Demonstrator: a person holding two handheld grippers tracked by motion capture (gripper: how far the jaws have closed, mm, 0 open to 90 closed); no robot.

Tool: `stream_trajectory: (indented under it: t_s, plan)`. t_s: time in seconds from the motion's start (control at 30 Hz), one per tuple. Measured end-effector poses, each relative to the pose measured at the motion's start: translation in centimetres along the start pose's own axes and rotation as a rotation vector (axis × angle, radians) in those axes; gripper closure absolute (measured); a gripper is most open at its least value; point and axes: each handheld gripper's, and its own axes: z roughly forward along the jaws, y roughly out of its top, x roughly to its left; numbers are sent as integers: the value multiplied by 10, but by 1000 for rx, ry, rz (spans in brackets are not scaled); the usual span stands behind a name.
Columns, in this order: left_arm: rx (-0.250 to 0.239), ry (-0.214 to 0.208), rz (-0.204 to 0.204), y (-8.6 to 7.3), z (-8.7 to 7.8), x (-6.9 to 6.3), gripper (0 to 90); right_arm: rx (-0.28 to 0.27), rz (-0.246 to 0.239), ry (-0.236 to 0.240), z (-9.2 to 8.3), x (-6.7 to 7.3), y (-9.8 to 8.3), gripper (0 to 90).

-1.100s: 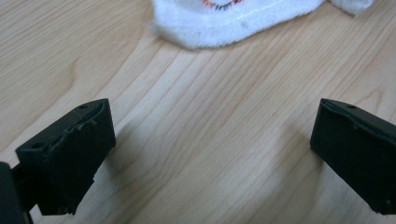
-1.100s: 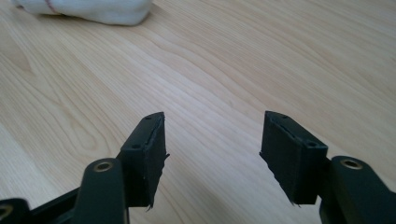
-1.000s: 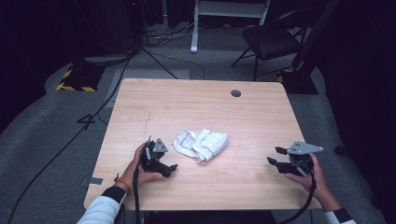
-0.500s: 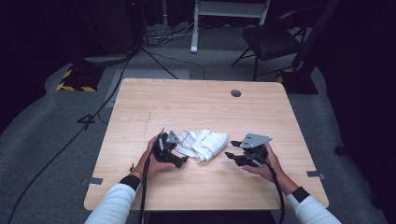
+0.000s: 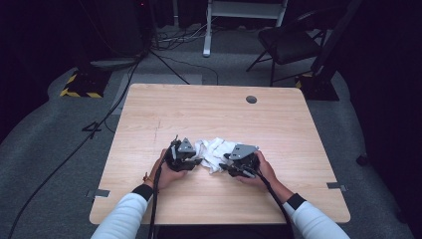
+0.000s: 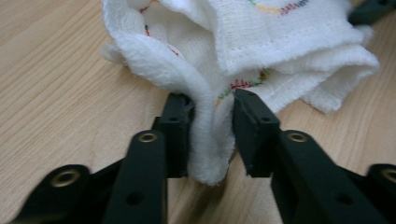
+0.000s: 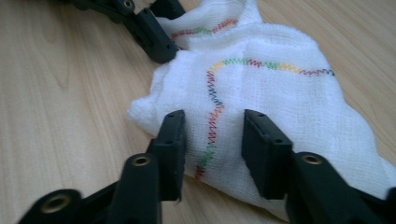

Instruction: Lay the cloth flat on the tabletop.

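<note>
A crumpled white cloth (image 5: 215, 149) with a rainbow zigzag stitch lies at the middle of the wooden table (image 5: 209, 109). My left gripper (image 5: 198, 162) sits at its left edge. In the left gripper view the jaws (image 6: 212, 99) have just been closing and now pinch a thick fold of the cloth (image 6: 280, 37) between the pads. My right gripper (image 5: 224, 167) is at the cloth's right edge. Its jaws (image 7: 214, 115) have also been closing but still stand apart, straddling the cloth (image 7: 280, 98) over the stitched line. The left gripper's fingers (image 7: 149, 32) show beyond the cloth.
A round cable hole (image 5: 251, 99) sits near the table's far right. A dark chair (image 5: 288, 45) and a white stand (image 5: 239, 15) are on the floor behind, with cables (image 5: 124, 89) running off the left side. Bare wood surrounds the cloth.
The right hand swept in from the table's right edge to the cloth. The left hand edged right to the cloth's left side. Both pairs of jaws narrowed, the left onto a fold.
</note>
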Motion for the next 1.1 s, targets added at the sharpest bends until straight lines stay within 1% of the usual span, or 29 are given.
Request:
stream_trajectory:
  t_s: [0.1,0.17,0.23,0.27,0.33,0.37,0.43,0.47,0.5,0.57,0.6,0.63,0.67,0.77,0.83,0.9,0.97,1.0,1.03,1.07,1.1]
  plan:
    - [2,-18,0,-1,-2,2,784,5,0,-5,-3,-3,-2,752]
    - [8,-28,2,-1,-3,3,800,-4,1,-16,-9,-6,-3,788]
    - [8,-32,4,-1,-4,3,807,-17,11,-20,-17,-9,-5,802]
    - [6,-30,5,-1,-6,2,807,-17,11,-20,-17,-9,-5,802]
    - [-14,-38,2,0,-10,2,812,-27,21,-25,-25,-13,-9,814]
    - [-27,-42,-1,1,-15,2,814,-43,30,-39,-35,-19,-11,820]
    - [-34,-33,4,1,-19,3,816,-59,50,-51,-43,-24,-13,834]
    - [-39,-34,1,1,-21,3,817,-59,52,-62,-47,-26,-15,839]
    - [-39,-34,1,1,-21,3,818,-59,52,-62,-47,-26,-15,839]
    - [-47,-31,11,1,-26,2,820,-58,63,-89,-55,-31,-20,849]
    - [-47,-31,11,1,-26,2,821,-60,68,-97,-59,-33,-22,851]
    - [-49,-26,15,1,-29,2,821,-60,68,-97,-59,-33,-22,851]
    - [-52,-23,18,1,-32,2,822,-62,85,-118,-66,-37,-27,855]
    - [-47,-13,14,-1,-36,6,823,-68,115,-147,-78,-43,-34,860]
    - [-43,-5,4,-3,-38,8,824,-66,140,-167,-85,-48,-41,862]
    - [-42,-4,2,-4,-39,9,824,-71,165,-177,-93,-53,-49,865]
    - [-14,-3,-7,-9,-37,13,823,-66,194,-184,-97,-59,-57,866]
    - [-14,-3,-7,-9,-37,13,823,-66,194,-184,-97,-59,-57,866]
    - [13,-3,-8,-13,-36,15,823,-53,218,-186,-99,-63,-66,867]
    - [13,-3,-8,-13,-36,15,823,-53,218,-186,-99,-63,-66,867]
    - [22,-3,-9,-14,-36,16,823,-28,226,-196,-99,-67,-73,868]
